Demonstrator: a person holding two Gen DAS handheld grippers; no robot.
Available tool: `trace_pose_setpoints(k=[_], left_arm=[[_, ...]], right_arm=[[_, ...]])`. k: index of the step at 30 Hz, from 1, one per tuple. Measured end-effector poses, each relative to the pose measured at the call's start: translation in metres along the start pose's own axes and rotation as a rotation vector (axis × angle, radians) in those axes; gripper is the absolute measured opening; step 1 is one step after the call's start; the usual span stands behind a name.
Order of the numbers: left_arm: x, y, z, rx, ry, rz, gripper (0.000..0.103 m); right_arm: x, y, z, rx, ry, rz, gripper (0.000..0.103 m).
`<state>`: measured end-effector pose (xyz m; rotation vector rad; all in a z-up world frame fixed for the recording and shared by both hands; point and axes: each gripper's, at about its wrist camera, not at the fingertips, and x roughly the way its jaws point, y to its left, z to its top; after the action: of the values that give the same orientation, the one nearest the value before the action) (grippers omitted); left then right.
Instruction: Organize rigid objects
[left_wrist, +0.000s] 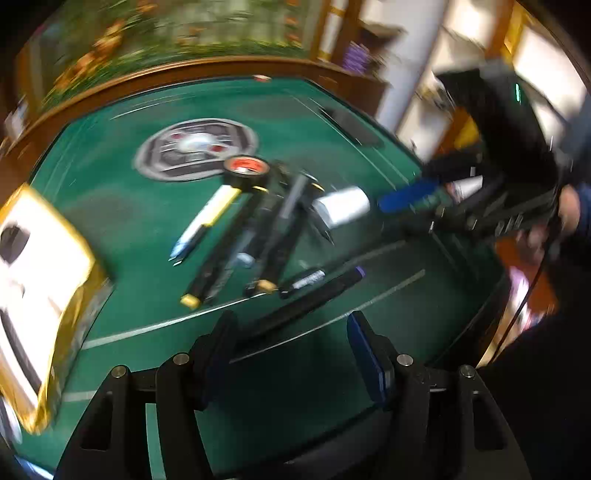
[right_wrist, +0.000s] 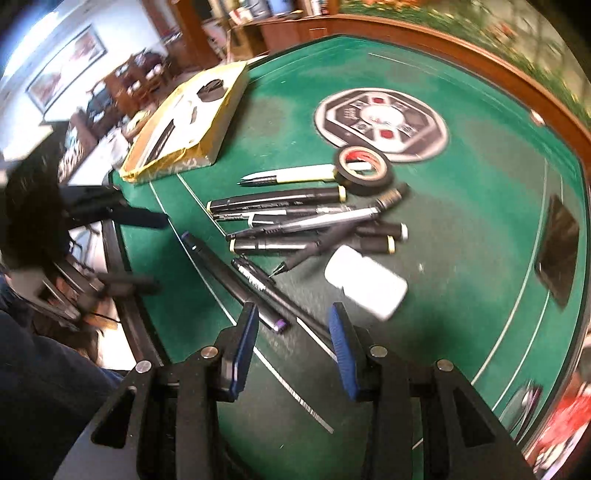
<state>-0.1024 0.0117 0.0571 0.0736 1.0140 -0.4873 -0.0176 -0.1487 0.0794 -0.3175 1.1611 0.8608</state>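
Pen pile (right_wrist: 306, 221) occupies bench (right_wrist: 480, 229) centre, pens crossed and touching; no clean gap between them. Tape roll (right_wrist: 364, 170) touching far end of pile. White bottle (right_wrist: 365, 286) lying just beside pile, right side in right wrist view. Two dark markers (right_wrist: 236, 273) lie loose on near side, directly ahead of right hand-held gripper (right_wrist: 293, 347). Yellow box (right_wrist: 192, 122) blocks far left corner. Open green felt between box and pile, also right of bottle. Left hand-held gripper (left_wrist: 291, 354) over bare felt; long dark marker (left_wrist: 306, 299) just ahead.
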Motion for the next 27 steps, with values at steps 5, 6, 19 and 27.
trace_pose_setpoints(k=[5, 6, 19, 27], left_arm=[[0.030, -0.011, 0.010, 0.145, 0.073, 0.070, 0.065], [0.035, -0.014, 0.012, 0.173, 0.095, 0.070, 0.065], [0.046, -0.038, -0.009, 0.099, 0.197, 0.004, 0.015], [0.039, -0.017, -0.011, -0.094, 0.178, 0.044, 0.017]], right_arm=[[-0.008, -0.008, -0.021, 0.078, -0.011, 0.014, 0.039], [-0.009, -0.010, -0.023, 0.086, -0.012, 0.014, 0.039], [0.008, -0.010, -0.031, 0.052, 0.046, 0.030, 0.040], [0.037, -0.003, -0.010, -0.105, 0.099, 0.001, 0.040]])
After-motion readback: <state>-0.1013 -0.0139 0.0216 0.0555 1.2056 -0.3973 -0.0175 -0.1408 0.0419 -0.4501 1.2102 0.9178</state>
